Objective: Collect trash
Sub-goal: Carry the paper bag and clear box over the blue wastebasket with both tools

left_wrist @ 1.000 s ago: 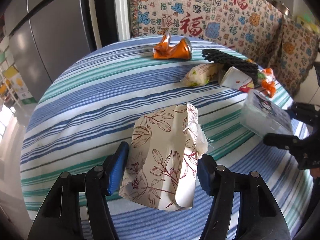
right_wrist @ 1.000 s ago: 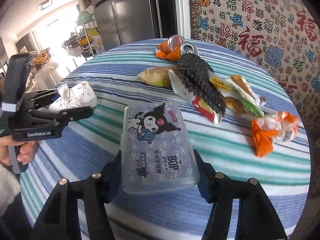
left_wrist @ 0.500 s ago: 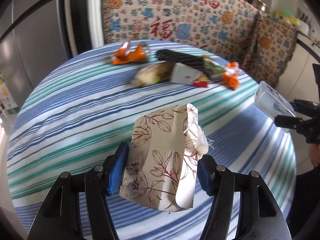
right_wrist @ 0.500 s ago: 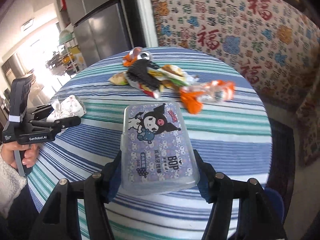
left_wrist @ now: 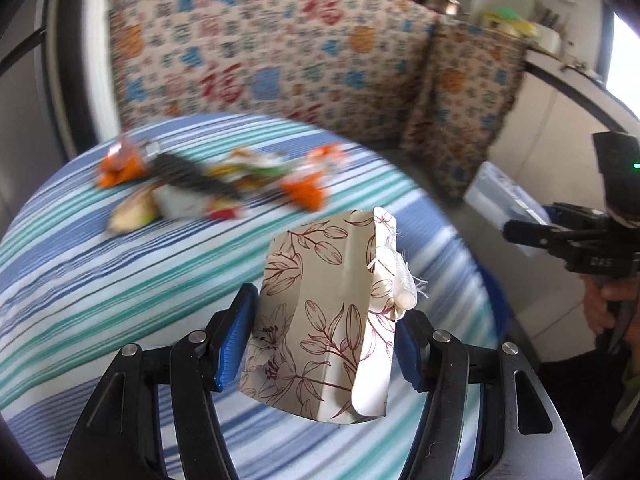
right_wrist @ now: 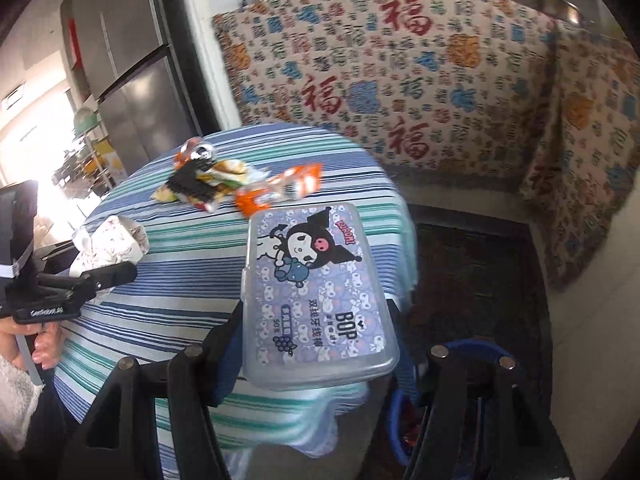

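My left gripper (left_wrist: pixel 325 344) is shut on a crushed floral paper cup (left_wrist: pixel 320 280) with a white tissue scrap on its rim, held above the striped table (left_wrist: pixel 80 260). In the right wrist view the same cup (right_wrist: pixel 112 240) and left gripper (right_wrist: pixel 100 276) show at the left. My right gripper (right_wrist: pixel 318 332) is shut on a clear plastic box (right_wrist: pixel 316 280) with a cartoon label, out past the table's right edge. A blue bin (right_wrist: pixel 460 350) shows below it. A crushed orange can (left_wrist: pixel 120 164), a black wrapper (left_wrist: pixel 192 180) and an orange wrapper (left_wrist: pixel 308 188) lie on the far side.
Furniture draped in patterned cloth (right_wrist: pixel 400 80) stands behind the table. A steel fridge (right_wrist: pixel 132 92) is at the back left. A dark mat (right_wrist: pixel 472 272) covers the floor right of the table. A person's hand (right_wrist: pixel 44 344) grips the left tool.
Both grippers have swung away from the trash pile toward the table's right edge and risen, each keeping its load. The floor and the blue bin have come into the right wrist view.
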Demonstrator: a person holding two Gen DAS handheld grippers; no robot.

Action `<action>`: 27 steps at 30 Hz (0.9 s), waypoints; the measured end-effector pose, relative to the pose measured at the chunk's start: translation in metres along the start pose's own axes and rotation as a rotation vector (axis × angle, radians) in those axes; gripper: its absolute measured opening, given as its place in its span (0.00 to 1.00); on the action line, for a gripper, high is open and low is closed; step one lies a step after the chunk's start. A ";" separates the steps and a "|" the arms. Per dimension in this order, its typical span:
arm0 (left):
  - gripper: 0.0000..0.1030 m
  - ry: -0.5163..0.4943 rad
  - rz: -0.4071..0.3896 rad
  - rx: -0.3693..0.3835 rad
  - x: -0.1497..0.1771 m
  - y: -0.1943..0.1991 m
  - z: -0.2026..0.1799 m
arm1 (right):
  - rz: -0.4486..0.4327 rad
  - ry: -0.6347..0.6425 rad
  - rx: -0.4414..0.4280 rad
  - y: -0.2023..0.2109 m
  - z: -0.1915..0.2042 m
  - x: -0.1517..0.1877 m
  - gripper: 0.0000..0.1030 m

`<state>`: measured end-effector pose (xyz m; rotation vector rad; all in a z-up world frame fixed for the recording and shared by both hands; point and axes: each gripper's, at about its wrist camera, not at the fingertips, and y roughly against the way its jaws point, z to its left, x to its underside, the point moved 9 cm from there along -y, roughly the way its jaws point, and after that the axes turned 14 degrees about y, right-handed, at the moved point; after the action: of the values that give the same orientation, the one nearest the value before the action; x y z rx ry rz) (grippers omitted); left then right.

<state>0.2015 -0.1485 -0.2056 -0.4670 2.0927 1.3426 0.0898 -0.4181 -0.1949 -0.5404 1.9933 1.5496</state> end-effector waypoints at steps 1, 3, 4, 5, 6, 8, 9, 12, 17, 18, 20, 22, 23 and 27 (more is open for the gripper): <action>0.62 -0.012 0.002 0.019 -0.001 -0.002 -0.014 | -0.001 -0.016 0.017 0.005 -0.011 0.005 0.62; 0.62 -0.041 0.011 0.061 -0.001 -0.007 -0.046 | 0.000 -0.045 0.045 0.012 -0.030 0.015 0.62; 0.62 -0.054 0.016 0.077 0.000 -0.009 -0.060 | 0.004 -0.063 0.065 0.016 -0.041 0.022 0.62; 0.62 -0.071 0.023 0.096 0.001 -0.013 -0.078 | 0.010 -0.079 0.086 0.020 -0.053 0.029 0.62; 0.62 -0.087 0.029 0.111 0.002 -0.017 -0.093 | 0.012 -0.091 0.100 0.023 -0.061 0.034 0.62; 0.62 -0.110 0.042 0.137 0.006 -0.025 -0.119 | 0.013 -0.116 0.131 0.031 -0.078 0.047 0.62; 0.62 -0.118 0.048 0.146 0.008 -0.028 -0.128 | 0.016 -0.125 0.144 0.035 -0.085 0.053 0.62; 0.62 -0.140 0.077 0.175 0.016 -0.046 -0.163 | 0.032 -0.148 0.183 0.044 -0.106 0.074 0.62; 0.62 -0.172 0.122 0.193 0.030 -0.079 -0.207 | 0.074 -0.193 0.233 0.048 -0.138 0.112 0.62; 0.62 -0.176 0.132 0.194 0.033 -0.087 -0.215 | 0.082 -0.200 0.240 0.048 -0.143 0.117 0.62; 0.62 -0.177 0.143 0.193 0.037 -0.099 -0.224 | 0.104 -0.223 0.258 0.047 -0.155 0.133 0.62; 0.62 -0.177 0.154 0.194 0.041 -0.111 -0.233 | 0.117 -0.241 0.266 0.048 -0.165 0.144 0.62; 0.62 -0.176 0.159 0.194 0.044 -0.116 -0.237 | 0.123 -0.246 0.270 0.049 -0.169 0.149 0.62; 0.62 -0.175 0.187 0.188 0.053 -0.139 -0.244 | 0.145 -0.257 0.284 0.048 -0.182 0.164 0.62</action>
<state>0.1701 -0.4266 -0.2624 -0.0732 2.1295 1.2247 -0.0981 -0.5787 -0.2317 -0.0798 2.0369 1.3081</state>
